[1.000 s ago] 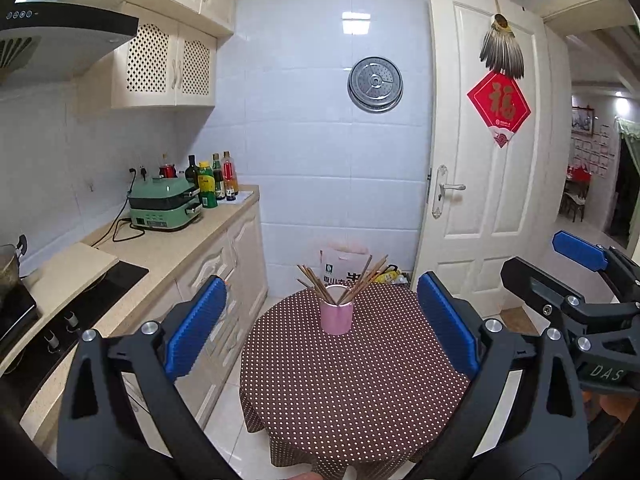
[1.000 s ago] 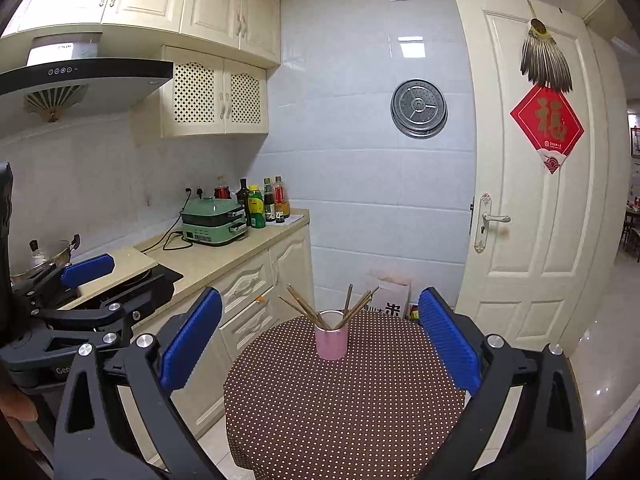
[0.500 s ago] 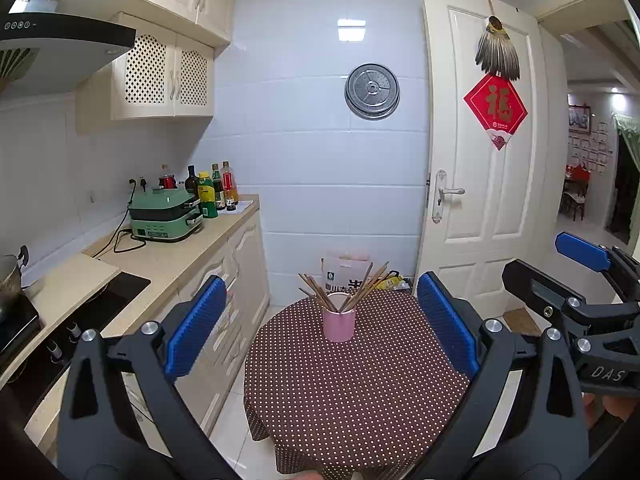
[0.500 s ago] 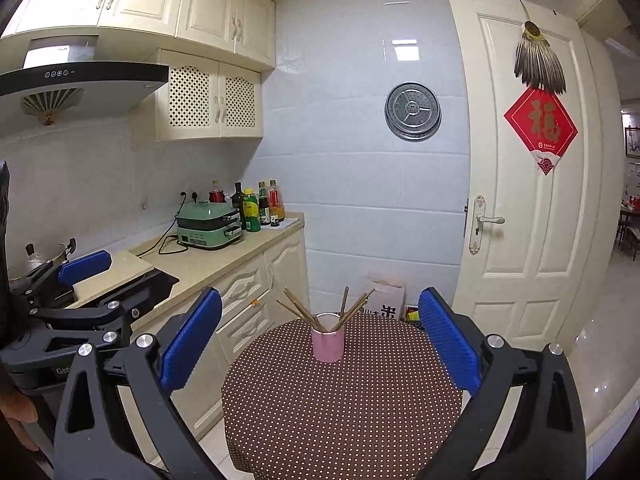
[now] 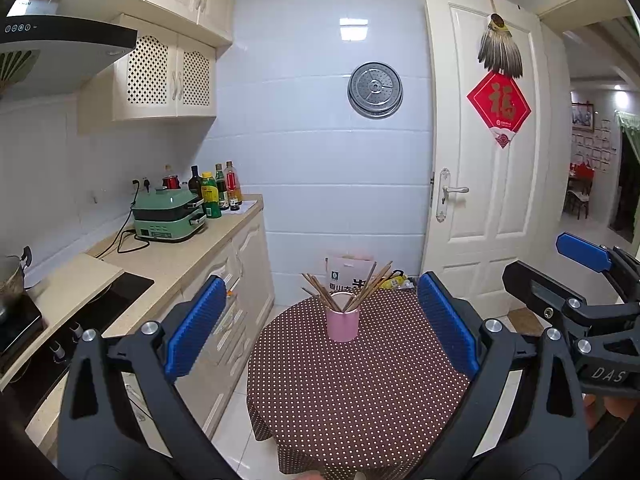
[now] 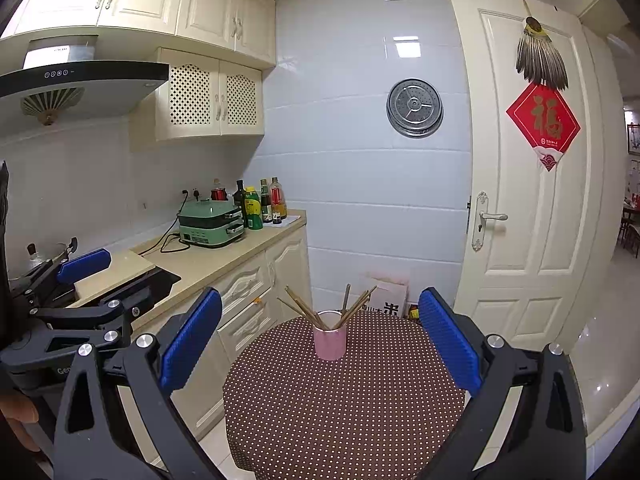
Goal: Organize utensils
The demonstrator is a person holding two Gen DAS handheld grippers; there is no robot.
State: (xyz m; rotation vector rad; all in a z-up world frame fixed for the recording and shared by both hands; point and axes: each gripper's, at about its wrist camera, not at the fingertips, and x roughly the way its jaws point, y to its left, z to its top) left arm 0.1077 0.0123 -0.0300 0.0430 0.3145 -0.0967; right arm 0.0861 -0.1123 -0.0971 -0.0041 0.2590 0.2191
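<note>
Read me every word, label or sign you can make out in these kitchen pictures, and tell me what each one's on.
"福": red diamond hanging on the door.
"DAS": right tool, seen from the left wrist view.
"米": white bag behind the table; other print unreadable.
Bottle labels, range hood buttons: too small to read.

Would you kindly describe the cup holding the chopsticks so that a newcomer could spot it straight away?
Find the round table with the brown, white-dotted cloth, standing before the white tiled wall between the kitchen counter and the door. On its far half stands a small pink cup with wooden chopsticks fanning out of it, the only thing on the cloth.
</note>
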